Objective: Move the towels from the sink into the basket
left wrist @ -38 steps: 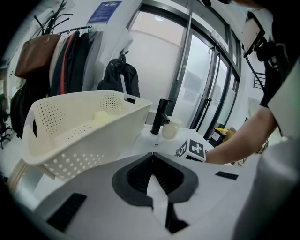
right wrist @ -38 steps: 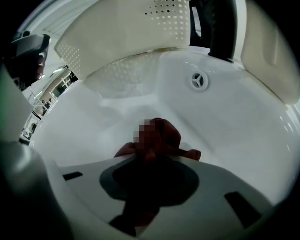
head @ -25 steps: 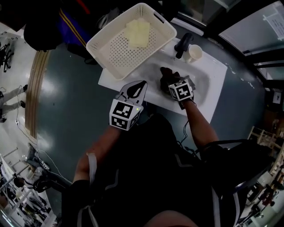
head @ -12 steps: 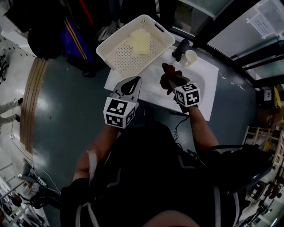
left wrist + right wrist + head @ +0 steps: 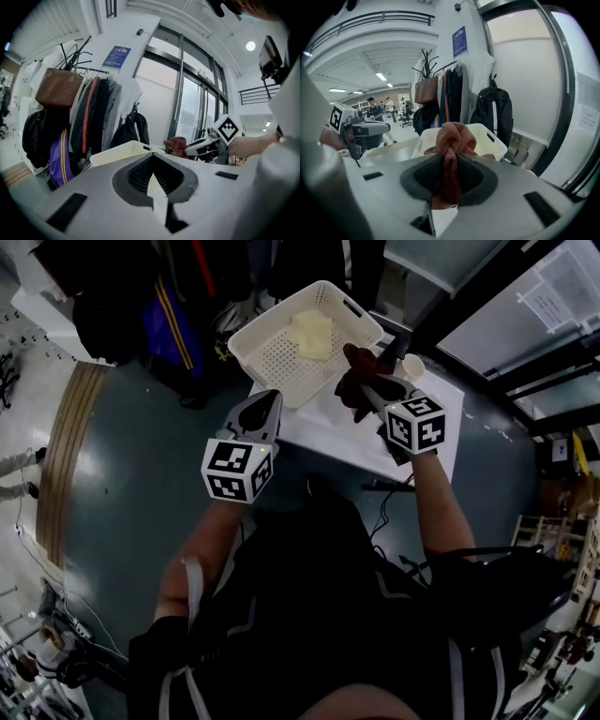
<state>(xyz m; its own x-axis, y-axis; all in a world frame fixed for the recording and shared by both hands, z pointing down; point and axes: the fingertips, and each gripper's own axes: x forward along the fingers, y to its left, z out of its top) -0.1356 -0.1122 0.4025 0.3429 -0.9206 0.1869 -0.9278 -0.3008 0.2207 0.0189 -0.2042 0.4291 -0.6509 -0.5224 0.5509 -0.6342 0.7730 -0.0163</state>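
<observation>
Right gripper view: the right gripper [image 5: 450,159] was clamped on a bunched reddish-brown towel [image 5: 452,136], held in the air in front of the white perforated basket [image 5: 490,140]. From the head view, that towel hung just beside the basket's near corner, above the white counter [image 5: 323,418], while a pale yellow towel [image 5: 314,334] lay inside the basket. The left gripper [image 5: 265,401], jaws pressed together with nothing between them, was held by the counter's left end, apart from the basket. A white cup [image 5: 412,365] stood on the counter beyond the right gripper.
</observation>
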